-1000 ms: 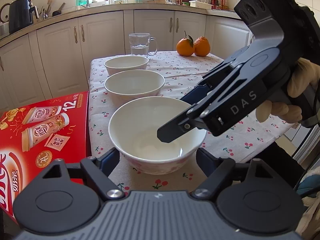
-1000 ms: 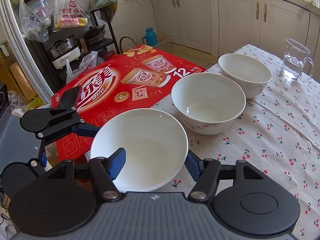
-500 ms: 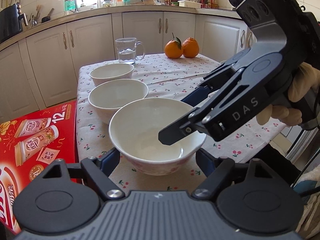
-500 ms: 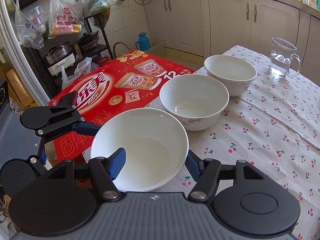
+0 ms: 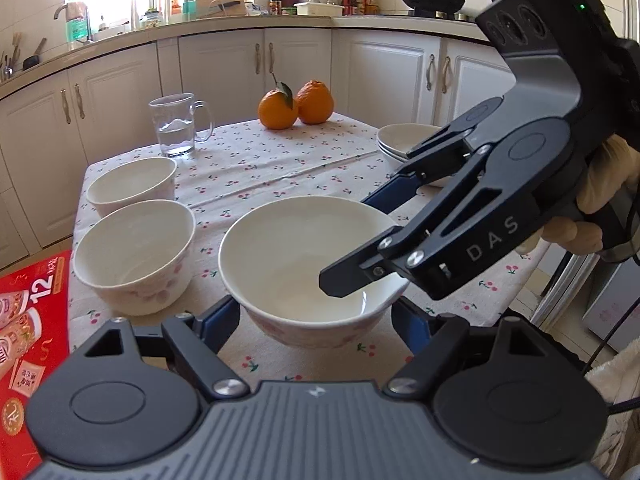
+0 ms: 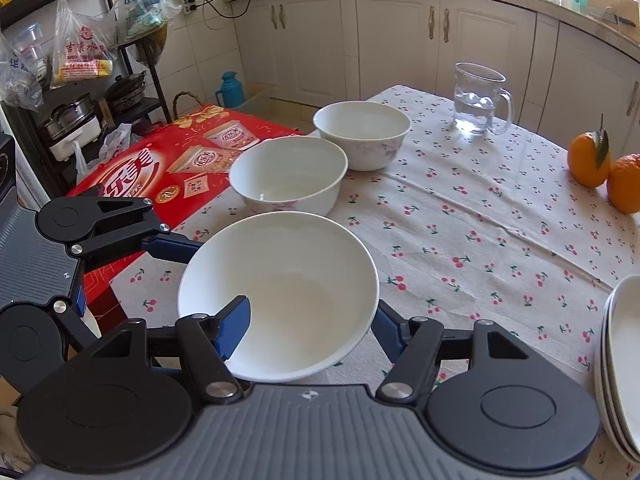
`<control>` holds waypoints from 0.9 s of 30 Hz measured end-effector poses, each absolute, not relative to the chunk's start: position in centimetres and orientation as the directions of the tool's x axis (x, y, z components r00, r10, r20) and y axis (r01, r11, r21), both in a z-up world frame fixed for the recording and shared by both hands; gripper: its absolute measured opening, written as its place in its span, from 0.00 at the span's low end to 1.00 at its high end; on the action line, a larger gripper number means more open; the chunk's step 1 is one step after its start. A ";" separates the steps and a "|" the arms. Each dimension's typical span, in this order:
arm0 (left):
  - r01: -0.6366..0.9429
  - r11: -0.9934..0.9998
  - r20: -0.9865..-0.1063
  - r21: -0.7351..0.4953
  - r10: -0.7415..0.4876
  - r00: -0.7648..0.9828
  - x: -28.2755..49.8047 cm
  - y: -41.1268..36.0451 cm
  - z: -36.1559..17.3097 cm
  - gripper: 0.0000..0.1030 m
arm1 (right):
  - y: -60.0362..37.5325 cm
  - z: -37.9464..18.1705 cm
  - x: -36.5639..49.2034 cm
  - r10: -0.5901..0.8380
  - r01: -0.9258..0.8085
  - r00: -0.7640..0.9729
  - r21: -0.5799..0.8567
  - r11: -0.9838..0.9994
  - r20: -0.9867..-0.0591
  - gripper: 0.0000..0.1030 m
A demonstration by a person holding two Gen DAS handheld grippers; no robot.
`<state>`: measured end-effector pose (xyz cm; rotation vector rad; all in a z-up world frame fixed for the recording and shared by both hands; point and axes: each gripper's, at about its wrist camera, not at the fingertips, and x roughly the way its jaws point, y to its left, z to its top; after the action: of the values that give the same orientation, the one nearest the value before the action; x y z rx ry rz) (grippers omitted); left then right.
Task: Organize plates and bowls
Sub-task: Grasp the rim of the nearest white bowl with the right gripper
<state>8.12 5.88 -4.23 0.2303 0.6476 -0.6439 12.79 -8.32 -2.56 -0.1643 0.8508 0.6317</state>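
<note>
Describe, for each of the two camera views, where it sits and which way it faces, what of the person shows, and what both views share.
Left wrist view: sits on the left gripper, looking down across the table toward the counter; shows the right gripper and a gloved hand.
Right wrist view: sits on the right gripper, looking toward the red box and shelves; shows the left gripper.
Shared: the held bowl, two more bowls, glass mug, oranges, stacked plates.

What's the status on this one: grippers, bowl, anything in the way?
Both grippers, left and right, clamped on near bowl. Two more bowls beside, plate stack right. Nothing blocking.
</note>
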 end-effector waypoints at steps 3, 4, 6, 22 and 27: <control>0.645 0.764 -0.625 0.011 -0.499 0.601 8.7 4.6 -4.4 0.80 | -9.6 -2.7 12.9 0.432 -0.557 0.503 0.101 0.824 -0.748 0.70; 0.652 0.758 -0.625 0.012 -0.504 0.596 9.0 4.2 -4.4 0.80 | -10.0 -2.7 13.0 0.426 -0.549 0.509 0.100 0.830 -0.748 0.70; 0.664 0.748 -0.626 0.012 -0.512 0.588 9.4 3.5 -4.5 0.80 | -10.9 -2.7 13.1 0.416 -0.531 0.519 0.100 0.841 -0.747 0.70; 0.717 0.697 -0.639 0.020 -0.543 0.545 12.0 0.1 -5.6 0.80 | -14.7 -3.9 14.4 0.360 -0.440 0.561 0.101 0.893 -0.745 0.70; 0.717 0.697 -0.640 0.016 -0.544 0.543 12.2 -0.1 -5.8 0.80 | -15.0 -4.3 14.7 0.366 -0.437 0.555 0.113 0.892 -0.747 0.73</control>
<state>12.18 -0.07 -5.76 0.2923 0.6503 -0.7608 14.69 -15.00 -4.31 -0.0890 0.8600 0.4748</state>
